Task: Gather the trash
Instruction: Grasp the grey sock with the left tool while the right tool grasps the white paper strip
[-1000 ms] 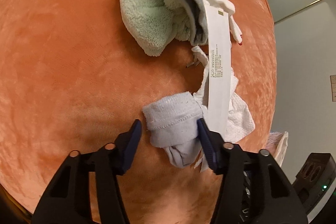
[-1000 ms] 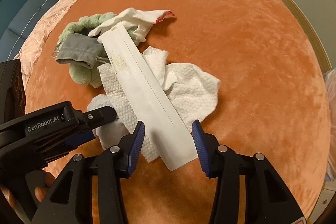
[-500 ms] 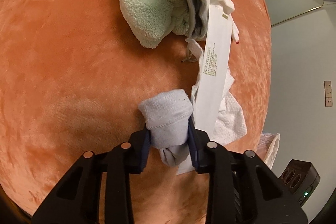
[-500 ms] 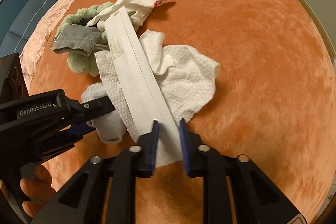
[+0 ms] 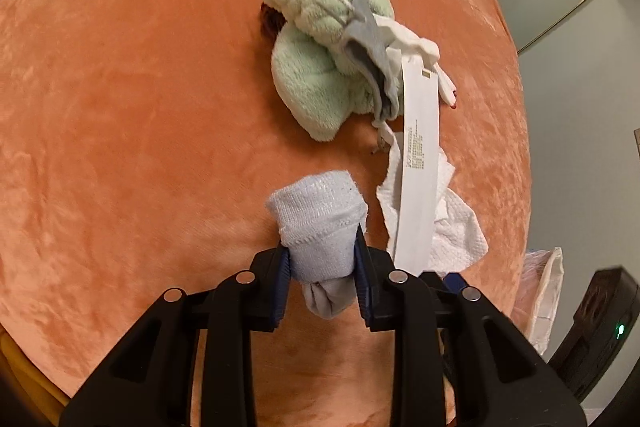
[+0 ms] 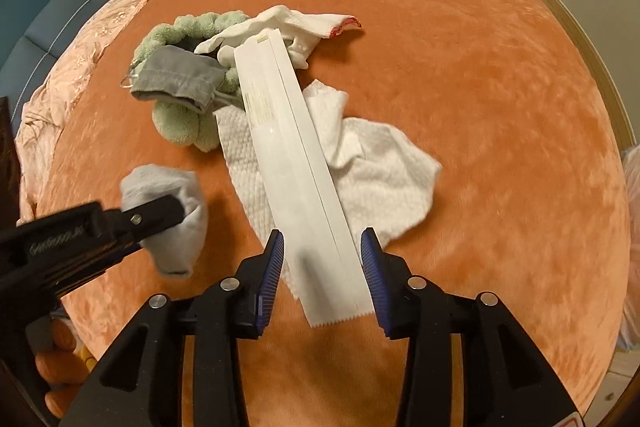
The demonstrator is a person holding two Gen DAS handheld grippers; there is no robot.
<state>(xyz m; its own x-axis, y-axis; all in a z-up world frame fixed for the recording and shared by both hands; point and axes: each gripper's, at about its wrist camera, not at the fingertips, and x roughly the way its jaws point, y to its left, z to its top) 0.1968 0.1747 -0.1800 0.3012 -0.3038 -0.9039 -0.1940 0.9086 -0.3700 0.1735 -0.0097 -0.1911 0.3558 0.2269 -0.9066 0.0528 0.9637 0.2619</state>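
My left gripper (image 5: pixel 320 259) is shut on a pale grey-white sock (image 5: pixel 318 223), held just off the orange bedspread; it shows in the right wrist view too (image 6: pixel 168 199). A long white paper wrapper (image 6: pixel 304 179) lies over a crumpled white paper towel (image 6: pixel 380 167). My right gripper (image 6: pixel 322 263) is open, its jaws on either side of the wrapper's near end, which lies between them unpinched. In the left wrist view the wrapper (image 5: pixel 418 163) and towel (image 5: pixel 452 227) lie right of the sock.
A green fluffy towel (image 5: pixel 316 75) with a grey pouch (image 6: pixel 180 79) and a white cloth with red trim (image 6: pixel 300 27) lie beyond. The orange bedspread (image 6: pixel 480 67) drops off at the right, where a plastic bag (image 5: pixel 544 291) sits. A pink quilt (image 6: pixel 80 59) is at the left.
The left gripper, shut on the sock, has pulled it away from the towel and wrapper. The right gripper, pinched on the wrapper half a second ago, has opened around it.
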